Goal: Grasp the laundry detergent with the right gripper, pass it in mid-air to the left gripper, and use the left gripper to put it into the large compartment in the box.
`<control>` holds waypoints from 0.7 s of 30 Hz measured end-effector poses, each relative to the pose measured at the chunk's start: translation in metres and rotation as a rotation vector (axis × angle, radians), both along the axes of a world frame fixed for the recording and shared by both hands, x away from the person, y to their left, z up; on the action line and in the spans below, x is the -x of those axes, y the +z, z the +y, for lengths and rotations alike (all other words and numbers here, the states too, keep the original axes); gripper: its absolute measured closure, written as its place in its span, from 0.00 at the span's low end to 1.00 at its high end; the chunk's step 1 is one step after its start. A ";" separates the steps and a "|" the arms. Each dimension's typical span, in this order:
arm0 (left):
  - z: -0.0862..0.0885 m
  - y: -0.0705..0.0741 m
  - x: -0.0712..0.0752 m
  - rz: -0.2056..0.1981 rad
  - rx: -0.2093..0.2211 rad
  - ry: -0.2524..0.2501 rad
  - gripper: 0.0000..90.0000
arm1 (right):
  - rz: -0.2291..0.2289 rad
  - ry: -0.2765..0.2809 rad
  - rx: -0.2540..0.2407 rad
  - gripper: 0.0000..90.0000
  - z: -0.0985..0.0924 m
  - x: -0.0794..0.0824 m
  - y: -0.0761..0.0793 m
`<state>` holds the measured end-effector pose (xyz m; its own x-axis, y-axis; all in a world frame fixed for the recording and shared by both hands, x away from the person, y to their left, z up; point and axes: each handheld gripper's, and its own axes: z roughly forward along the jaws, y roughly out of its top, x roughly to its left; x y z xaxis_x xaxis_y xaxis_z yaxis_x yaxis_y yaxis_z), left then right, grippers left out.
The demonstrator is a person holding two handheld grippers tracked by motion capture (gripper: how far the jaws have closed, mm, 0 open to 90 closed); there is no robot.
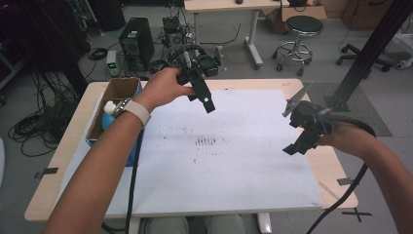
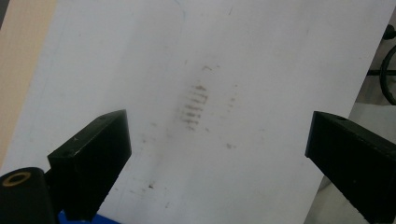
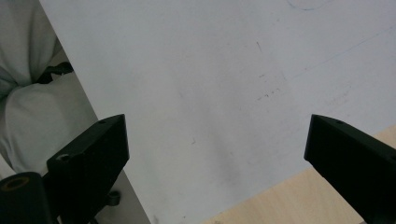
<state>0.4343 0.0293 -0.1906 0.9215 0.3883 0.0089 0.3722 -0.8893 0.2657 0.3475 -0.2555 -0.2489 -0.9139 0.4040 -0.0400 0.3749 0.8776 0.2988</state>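
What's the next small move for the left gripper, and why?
Probably swing the left gripper left and down toward the open cardboard box at the table's left edge. Both grippers are open and hold nothing above the smudged white sheet, and the white bottle with a blue body in that box is the nearest thing to pick.

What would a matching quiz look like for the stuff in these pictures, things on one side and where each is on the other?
Things:
1. left gripper
2. right gripper
3. cardboard box
4. round stool

Places:
A. on the floor beyond the table
B. above the white sheet's far middle
C. on the table's left side
D. above the sheet's right edge

Pairs: 1-B, 2-D, 3-C, 4-A
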 end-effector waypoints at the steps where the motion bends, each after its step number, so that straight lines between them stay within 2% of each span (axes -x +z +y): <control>1: -0.001 0.000 0.000 0.001 -0.001 -0.005 0.08 | 0.000 0.002 0.001 0.07 0.000 0.000 0.000; 21: 0.001 0.000 -0.002 0.007 0.009 -0.007 0.08 | 0.004 0.003 0.003 0.07 0.000 -0.001 -0.004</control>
